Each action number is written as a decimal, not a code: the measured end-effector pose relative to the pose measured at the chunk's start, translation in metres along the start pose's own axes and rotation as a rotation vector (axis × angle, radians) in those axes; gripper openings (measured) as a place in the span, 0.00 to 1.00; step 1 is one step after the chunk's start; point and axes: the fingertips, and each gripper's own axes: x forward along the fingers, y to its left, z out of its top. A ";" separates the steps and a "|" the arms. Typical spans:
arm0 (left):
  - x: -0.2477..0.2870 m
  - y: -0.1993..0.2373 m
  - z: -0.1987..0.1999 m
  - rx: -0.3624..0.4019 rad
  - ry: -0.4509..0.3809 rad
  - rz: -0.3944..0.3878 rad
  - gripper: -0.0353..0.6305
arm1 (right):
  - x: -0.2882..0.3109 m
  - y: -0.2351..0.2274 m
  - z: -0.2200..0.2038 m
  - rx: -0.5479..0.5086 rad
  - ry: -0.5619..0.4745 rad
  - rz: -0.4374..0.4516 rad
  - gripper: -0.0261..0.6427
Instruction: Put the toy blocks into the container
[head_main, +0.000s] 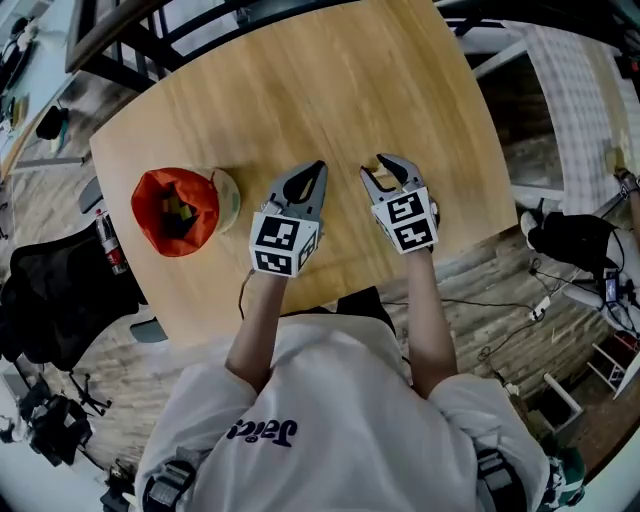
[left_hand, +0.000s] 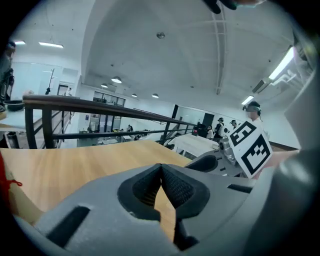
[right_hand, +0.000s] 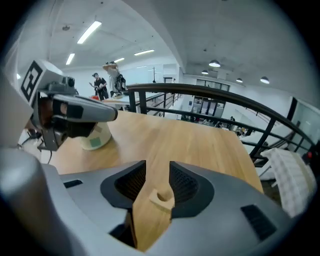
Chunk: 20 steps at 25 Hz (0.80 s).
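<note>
Block (right_hand: 161, 198) between jaws of right gripper (right_hand: 156, 170), nearer one pad | jaws wide, unclamped

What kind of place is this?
Probably a big open office or lab, not a home: a table by a dark railing, long ceiling lights, and people standing in the hall beyond.
</note>
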 end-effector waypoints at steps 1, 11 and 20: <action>0.008 -0.004 -0.005 -0.001 0.010 -0.014 0.07 | 0.001 -0.006 -0.010 -0.047 0.024 -0.011 0.27; 0.063 -0.012 -0.063 -0.010 0.118 -0.078 0.07 | 0.038 0.000 -0.088 -0.662 0.275 0.225 0.25; 0.076 -0.005 -0.079 -0.014 0.134 -0.080 0.07 | 0.065 0.008 -0.118 -0.928 0.401 0.321 0.20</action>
